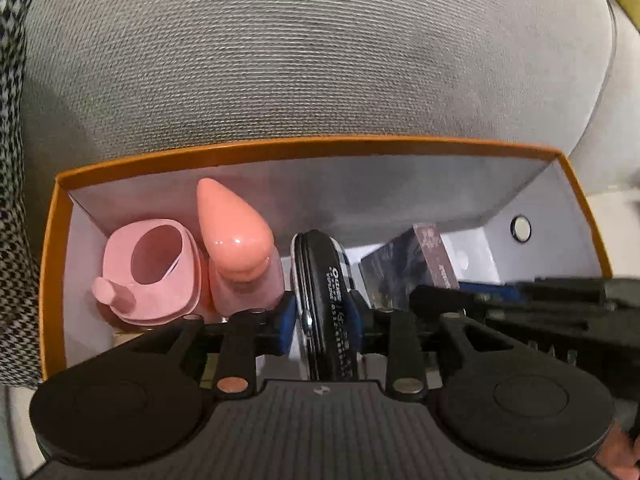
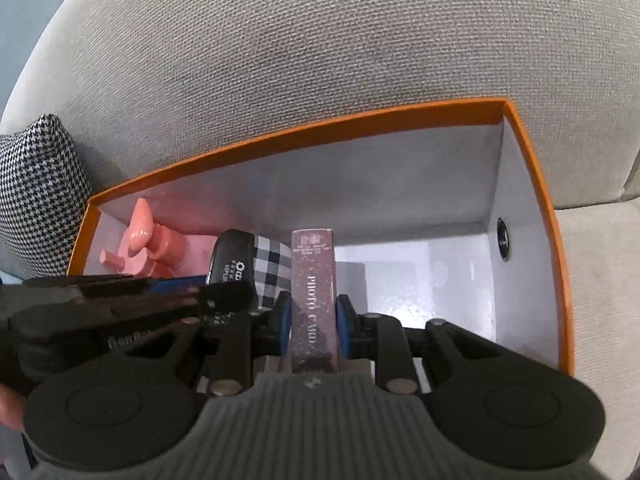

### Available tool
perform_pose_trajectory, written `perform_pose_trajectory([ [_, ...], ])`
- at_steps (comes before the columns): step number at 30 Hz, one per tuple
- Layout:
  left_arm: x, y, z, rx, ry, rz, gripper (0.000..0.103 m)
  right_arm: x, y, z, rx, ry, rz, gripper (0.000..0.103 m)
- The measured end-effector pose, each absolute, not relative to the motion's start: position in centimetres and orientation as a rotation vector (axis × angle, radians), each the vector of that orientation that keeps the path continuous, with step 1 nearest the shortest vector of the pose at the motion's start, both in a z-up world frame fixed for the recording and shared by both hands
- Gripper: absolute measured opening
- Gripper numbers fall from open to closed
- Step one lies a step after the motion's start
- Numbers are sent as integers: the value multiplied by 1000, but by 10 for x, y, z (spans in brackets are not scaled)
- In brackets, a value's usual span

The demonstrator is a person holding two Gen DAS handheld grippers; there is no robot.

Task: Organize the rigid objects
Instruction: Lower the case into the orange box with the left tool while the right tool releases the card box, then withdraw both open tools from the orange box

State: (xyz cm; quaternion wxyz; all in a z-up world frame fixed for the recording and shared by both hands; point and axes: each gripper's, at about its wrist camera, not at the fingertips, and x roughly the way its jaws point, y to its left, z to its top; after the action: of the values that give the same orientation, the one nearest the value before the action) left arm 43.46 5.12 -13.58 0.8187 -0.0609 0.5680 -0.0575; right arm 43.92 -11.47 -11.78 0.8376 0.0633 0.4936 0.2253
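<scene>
**Two grippers low in the orange box, free floor only at its right end**

The box (image 1: 256,148) sits on a grey woven cushion (image 1: 320,60), its far wall against the cushion's rise. A houndstooth pillow (image 1: 14,200) stands just beyond the box's left wall.

The left end is crowded. A pink ring (image 1: 152,268) lies near the left wall, and a pink cone (image 1: 232,232) stands touching it, close to the far-left corner. Just right of the cone stands the black case (image 1: 330,300) with a checked side, on edge.

The left gripper (image 1: 325,316) straddles the case with its blue pads (image 1: 286,320) set narrow on either side. A thin gap seems to show at the left pad, so I cannot tell whether the pads still press it.

The right gripper (image 2: 313,316) holds the card box (image 2: 313,300) upright, narrow sides clamped between its pads, lettering running down the face. The card box stands just right of the case, near it or touching, with the left gripper's fingers crossing in front on the left.

To the right of the card box, bare white floor (image 2: 404,280) runs to the right wall, which carries a round grommet (image 2: 503,238). The far wall behind both held things is bare.
</scene>
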Motion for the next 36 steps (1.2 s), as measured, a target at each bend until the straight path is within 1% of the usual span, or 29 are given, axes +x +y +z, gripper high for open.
perform_pose_trajectory([
  [1,433,48,-135,-113,1210,-122,39,440,-115,-117,143,1045,479,24],
  [2,432,46,-133,-96,1213,-120,44,440,-117,-117,152,1045,477,24],
  [3,430,45,-131,-78,1212,-119,51,441,-118,-116,159,1044,476,24],
  [4,427,45,-129,-55,1206,-123,54,442,-120,-116,168,1042,475,24],
  [8,414,43,-122,0,1215,-187,56,449,-126,-115,203,1057,478,24],
  [11,404,42,-123,94,1222,-236,60,451,-127,-115,216,1077,478,24],
  [13,398,37,-128,173,1242,-250,60,451,-127,-115,208,1090,469,24],
  [16,398,29,-134,195,1272,-298,60,453,-126,-114,155,1109,442,25],
  [18,401,25,-138,203,1284,-317,60,454,-123,-112,105,1109,445,28],
  [21,403,25,-145,225,1307,-319,60,452,-106,-109,-48,1097,444,33],
  [23,404,21,-151,234,1319,-323,60,449,-96,-108,-199,1079,449,38],
  [25,407,14,-157,237,1327,-322,59,446,-89,-110,-306,1084,482,40],
  [26,404,12,-158,236,1327,-322,59,445,-86,-111,-358,1088,506,45],
  [27,405,12,-158,233,1329,-322,57,444,-83,-113,-403,1093,541,45],
  [28,406,13,-158,228,1330,-322,55,443,-82,-115,-449,1100,586,48],
  [29,407,13,-158,215,1334,-319,52,442,-80,-116,-491,1101,621,57],
  [30,408,13,-159,200,1340,-320,49,442,-80,-117,-529,1104,644,60],
  [31,410,13,-160,181,1343,-318,48,439,-79,-119,-571,1109,663,62],
  [34,415,17,-160,129,1342,-307,44,435,-77,-124,-692,1125,689,67],
  [36,417,19,-160,115,1348,-299,44,432,-75,-128,-743,1133,704,67],
])
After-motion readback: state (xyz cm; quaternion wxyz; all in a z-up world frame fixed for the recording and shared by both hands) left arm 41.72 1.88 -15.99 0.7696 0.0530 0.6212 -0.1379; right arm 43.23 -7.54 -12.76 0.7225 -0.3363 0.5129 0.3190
